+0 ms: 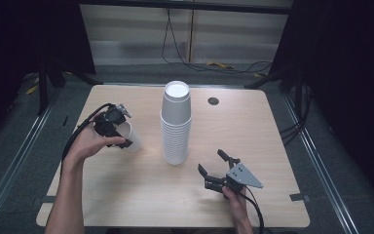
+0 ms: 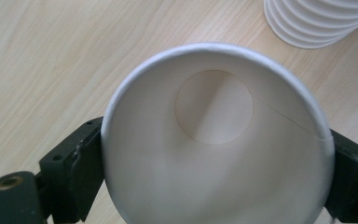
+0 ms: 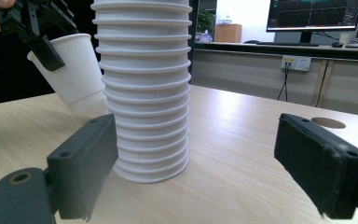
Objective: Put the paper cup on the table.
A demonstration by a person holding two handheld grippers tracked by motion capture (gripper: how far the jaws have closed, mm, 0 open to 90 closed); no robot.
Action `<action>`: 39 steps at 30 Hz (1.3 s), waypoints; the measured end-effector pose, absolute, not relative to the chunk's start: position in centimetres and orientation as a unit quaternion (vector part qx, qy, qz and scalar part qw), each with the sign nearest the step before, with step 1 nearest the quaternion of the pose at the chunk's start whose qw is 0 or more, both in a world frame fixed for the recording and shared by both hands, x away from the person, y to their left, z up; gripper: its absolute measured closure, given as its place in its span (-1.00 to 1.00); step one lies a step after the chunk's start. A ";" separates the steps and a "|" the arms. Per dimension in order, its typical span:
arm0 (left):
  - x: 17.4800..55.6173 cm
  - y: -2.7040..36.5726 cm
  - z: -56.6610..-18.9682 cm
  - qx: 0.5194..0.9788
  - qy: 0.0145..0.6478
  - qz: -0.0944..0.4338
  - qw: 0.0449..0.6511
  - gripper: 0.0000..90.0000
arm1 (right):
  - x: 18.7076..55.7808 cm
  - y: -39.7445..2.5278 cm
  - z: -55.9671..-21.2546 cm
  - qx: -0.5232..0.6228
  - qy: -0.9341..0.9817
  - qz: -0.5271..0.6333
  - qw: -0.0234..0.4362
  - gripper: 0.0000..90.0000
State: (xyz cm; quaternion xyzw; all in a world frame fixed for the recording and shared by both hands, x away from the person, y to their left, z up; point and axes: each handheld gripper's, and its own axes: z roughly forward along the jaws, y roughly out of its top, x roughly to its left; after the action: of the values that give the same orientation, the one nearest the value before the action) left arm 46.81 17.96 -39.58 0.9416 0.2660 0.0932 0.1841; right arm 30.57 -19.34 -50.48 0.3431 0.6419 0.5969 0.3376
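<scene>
A tall stack of white paper cups (image 1: 176,124) stands upside down in the middle of the wooden table (image 1: 253,131). My left gripper (image 1: 121,129) is left of the stack, shut on a single white paper cup (image 1: 134,140) held tilted above the table. In the left gripper view I look into that cup's mouth (image 2: 214,140), with a black jaw pressed on each side of its rim and the stack's base (image 2: 317,23) at the upper right. My right gripper (image 1: 210,161) is open and empty at the stack's front right. From it, the stack (image 3: 144,88) rises just ahead and the held cup (image 3: 74,70) hangs at upper left.
A round cable hole (image 1: 213,101) sits in the tabletop behind the stack on the right. Cables (image 1: 224,66) lie on the floor beyond the far edge. Monitors (image 3: 314,14) stand on a desk in the background of the right gripper view.
</scene>
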 end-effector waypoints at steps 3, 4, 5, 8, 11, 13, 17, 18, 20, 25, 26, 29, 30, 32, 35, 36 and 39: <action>46.9 17.7 -40.1 0.944 0.268 0.097 0.164 -0.78 | 30.6 -19.3 -50.5 0.344 0.642 0.597 0.337 -0.71; 46.9 17.5 -40.5 0.946 0.271 0.105 0.145 -0.78 | 30.6 -19.3 -50.5 0.343 0.642 0.597 0.337 -0.71; 46.9 17.4 -40.6 0.946 0.269 0.102 0.147 -0.78 | 30.6 -19.3 -50.5 0.344 0.642 0.597 0.337 -0.71; 47.0 17.2 -40.9 0.947 0.267 0.102 0.147 -0.79 | 30.6 -19.3 -50.5 0.344 0.642 0.596 0.338 -0.70; 47.2 16.9 -41.7 0.945 0.271 0.101 0.152 -0.82 | 30.6 -19.3 -50.5 0.344 0.643 0.596 0.337 -0.70; 47.2 16.9 -41.7 0.945 0.270 0.104 0.155 -0.84 | 30.6 -19.3 -50.5 0.342 0.643 0.596 0.337 -0.70; 47.2 16.5 -42.1 0.943 0.262 0.114 0.168 -0.86 | 30.6 -19.3 -50.5 0.342 0.643 0.596 0.337 -0.70; 47.2 16.5 -42.1 0.943 0.262 0.114 0.168 -0.86 | 30.6 -19.3 -50.5 0.342 0.644 0.596 0.337 -0.70; 47.2 16.6 -42.4 0.941 0.262 0.109 0.184 -0.87 | 30.6 -19.3 -50.5 0.342 0.644 0.596 0.338 -0.70; 47.1 16.6 -43.0 0.936 0.264 0.106 0.207 -0.88 | 30.6 -19.3 -50.5 0.342 0.645 0.596 0.336 -0.70; 47.2 16.7 -43.3 0.933 0.269 0.104 0.217 -0.89 | 30.6 -19.3 -50.5 0.343 0.645 0.594 0.336 -0.70; 47.0 16.8 -43.7 0.928 0.272 0.110 0.232 -0.89 | 30.6 -19.3 -50.5 0.344 0.645 0.594 0.336 -0.70; 47.0 16.8 -43.7 0.928 0.272 0.110 0.232 -0.89 | 30.6 -19.3 -50.5 0.344 0.645 0.594 0.336 -0.70; 46.9 17.0 -44.1 0.920 0.278 0.114 0.251 -0.90 | 30.6 -19.3 -50.4 0.344 0.646 0.593 0.335 -0.70; 46.7 17.5 -44.4 0.914 0.280 0.111 0.271 -0.90 | 30.6 -19.2 -50.5 0.343 0.646 0.594 0.335 -0.70; 46.7 17.5 -44.4 0.914 0.280 0.111 0.271 -0.90 | 30.6 -19.3 -50.5 0.344 0.645 0.594 0.335 -0.70; 46.5 18.1 -44.6 0.908 0.287 0.122 0.281 -0.90 | 30.6 -19.3 -50.5 0.344 0.646 0.594 0.335 -0.70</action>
State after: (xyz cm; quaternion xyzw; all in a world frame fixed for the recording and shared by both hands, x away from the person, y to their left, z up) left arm 46.47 18.15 -44.62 0.9077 0.2868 0.1216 0.2809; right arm 30.59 -19.27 -50.45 0.3437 0.6455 0.5941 0.3348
